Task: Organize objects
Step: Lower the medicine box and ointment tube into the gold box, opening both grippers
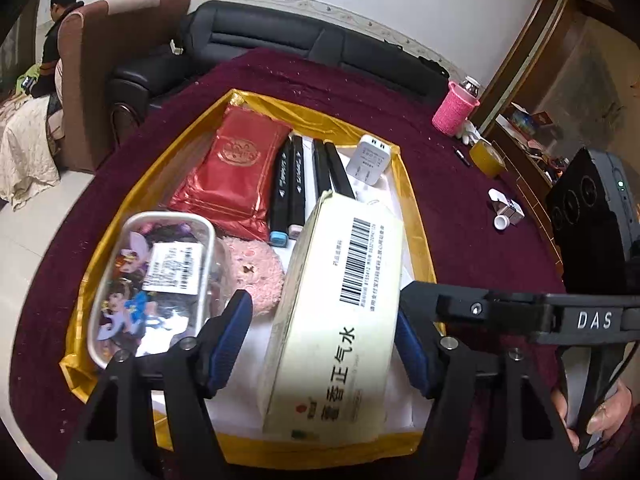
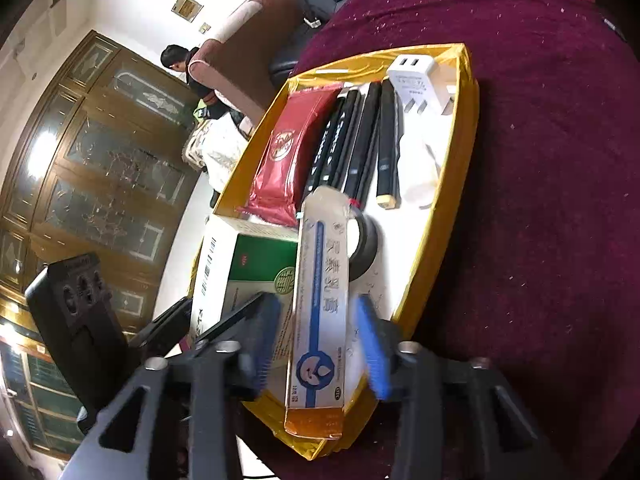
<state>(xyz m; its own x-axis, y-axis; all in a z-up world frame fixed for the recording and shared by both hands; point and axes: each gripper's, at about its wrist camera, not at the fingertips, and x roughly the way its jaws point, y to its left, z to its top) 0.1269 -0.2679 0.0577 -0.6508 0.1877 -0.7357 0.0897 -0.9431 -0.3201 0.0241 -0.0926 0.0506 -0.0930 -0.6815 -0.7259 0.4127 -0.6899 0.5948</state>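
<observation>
A yellow-rimmed tray (image 1: 408,184) on the dark red tablecloth holds a red packet (image 1: 236,168), black markers (image 1: 292,184), a white charger (image 1: 370,158), a clear sticker case (image 1: 156,280), a pink plush (image 1: 256,272) and a cream medicine box (image 1: 344,300). My left gripper (image 1: 324,344) straddles the cream box, its jaws open, with a gap at the left pad. In the right wrist view, a slim blue-and-white box (image 2: 324,300) leans over the tray's near rim (image 2: 440,240), beside a black tape roll (image 2: 366,244) and a green-and-white box (image 2: 248,268). My right gripper (image 2: 320,340) is open around the slim box, with the pads clear of it.
On the cloth right of the tray stand a pink-sleeved bottle (image 1: 456,108), a yellow tape roll (image 1: 486,158) and small white pieces (image 1: 506,210). A black sofa (image 1: 280,36) lies behind the table. A person (image 1: 60,32) sits at the far left.
</observation>
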